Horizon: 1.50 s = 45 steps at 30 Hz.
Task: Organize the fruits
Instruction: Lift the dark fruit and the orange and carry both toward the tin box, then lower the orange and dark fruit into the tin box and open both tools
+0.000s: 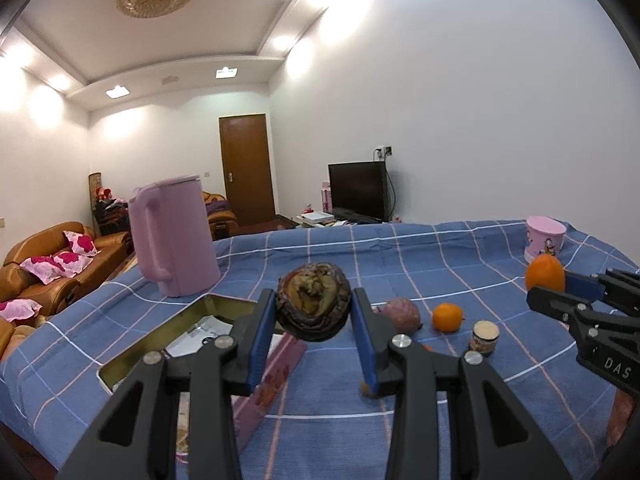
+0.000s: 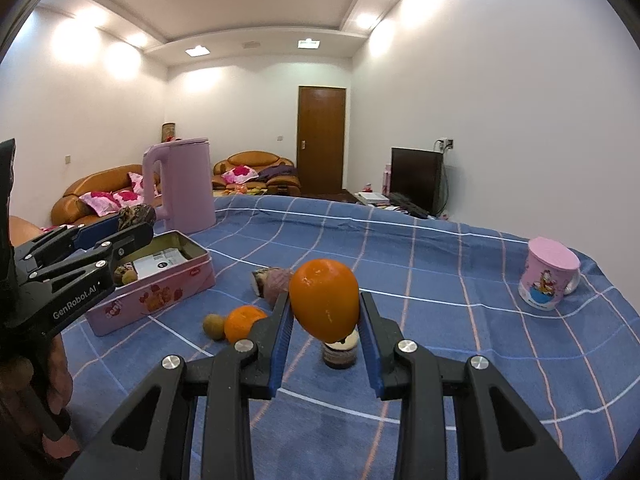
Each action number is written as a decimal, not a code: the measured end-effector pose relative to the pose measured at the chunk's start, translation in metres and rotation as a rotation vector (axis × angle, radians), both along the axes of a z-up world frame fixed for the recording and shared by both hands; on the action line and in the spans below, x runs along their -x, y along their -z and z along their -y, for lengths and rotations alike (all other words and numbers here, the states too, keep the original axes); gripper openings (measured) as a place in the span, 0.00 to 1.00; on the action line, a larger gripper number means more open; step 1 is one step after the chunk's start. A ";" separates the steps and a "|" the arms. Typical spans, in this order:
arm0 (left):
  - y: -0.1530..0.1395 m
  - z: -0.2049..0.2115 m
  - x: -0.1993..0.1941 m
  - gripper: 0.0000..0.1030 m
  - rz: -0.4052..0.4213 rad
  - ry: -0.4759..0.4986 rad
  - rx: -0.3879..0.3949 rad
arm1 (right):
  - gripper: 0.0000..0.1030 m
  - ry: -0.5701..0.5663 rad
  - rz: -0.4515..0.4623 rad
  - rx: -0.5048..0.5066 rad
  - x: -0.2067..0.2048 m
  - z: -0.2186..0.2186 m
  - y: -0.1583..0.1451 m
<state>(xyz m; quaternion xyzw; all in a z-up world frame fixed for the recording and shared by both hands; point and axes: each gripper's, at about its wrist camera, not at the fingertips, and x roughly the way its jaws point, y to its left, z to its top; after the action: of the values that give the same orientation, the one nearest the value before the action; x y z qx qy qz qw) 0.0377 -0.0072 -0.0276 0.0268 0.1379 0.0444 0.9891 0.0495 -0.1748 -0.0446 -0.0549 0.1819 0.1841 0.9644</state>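
Observation:
My left gripper [image 1: 314, 312] is shut on a dark, wrinkled round fruit [image 1: 314, 306], held in the air just right of the open pink tin [image 1: 132, 356]. In the right wrist view that fruit [image 2: 138, 215] hangs over the tin [image 2: 160, 292], pinched by the left gripper [image 2: 134, 226]. My right gripper [image 2: 324, 320] is shut on a large orange [image 2: 324, 304], lifted above the blue checked cloth. On the cloth lie a small orange [image 2: 242, 322], a brown kiwi-like fruit [image 2: 214, 325] and a purple, rough-skinned piece [image 2: 274, 280].
A pink kettle [image 1: 172, 236] stands behind the tin. A small jar [image 2: 340, 354] sits under the held orange, and a pink lidded mug [image 2: 548, 276] stands far right. The tin holds a white card and a few small fruits. A person's hand [image 2: 56, 368] grips the left gripper's handle.

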 end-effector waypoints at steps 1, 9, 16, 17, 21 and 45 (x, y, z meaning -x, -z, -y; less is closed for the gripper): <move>-0.001 -0.003 0.000 0.38 -0.004 -0.008 0.000 | 0.33 -0.008 0.000 0.003 -0.002 -0.003 -0.002; -0.002 -0.031 -0.003 0.38 -0.036 -0.061 0.007 | 0.33 -0.094 -0.002 0.033 -0.017 -0.041 -0.019; -0.001 -0.068 -0.011 0.38 -0.084 -0.130 0.011 | 0.33 -0.177 -0.013 0.062 -0.041 -0.088 -0.032; 0.000 -0.076 -0.013 0.38 -0.096 -0.142 0.015 | 0.33 -0.186 -0.017 0.065 -0.044 -0.094 -0.032; 0.006 -0.100 -0.021 0.38 -0.135 -0.182 0.028 | 0.33 -0.225 -0.037 0.071 -0.054 -0.121 -0.032; 0.036 -0.155 -0.034 0.38 -0.270 -0.261 0.063 | 0.33 -0.380 -0.210 0.162 -0.069 -0.234 0.024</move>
<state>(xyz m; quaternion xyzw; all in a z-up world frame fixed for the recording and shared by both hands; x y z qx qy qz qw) 0.0719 0.1474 -0.0636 -0.0167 0.2729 0.1639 0.9478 0.1184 0.0596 -0.0691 -0.1460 0.2818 0.3516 0.8807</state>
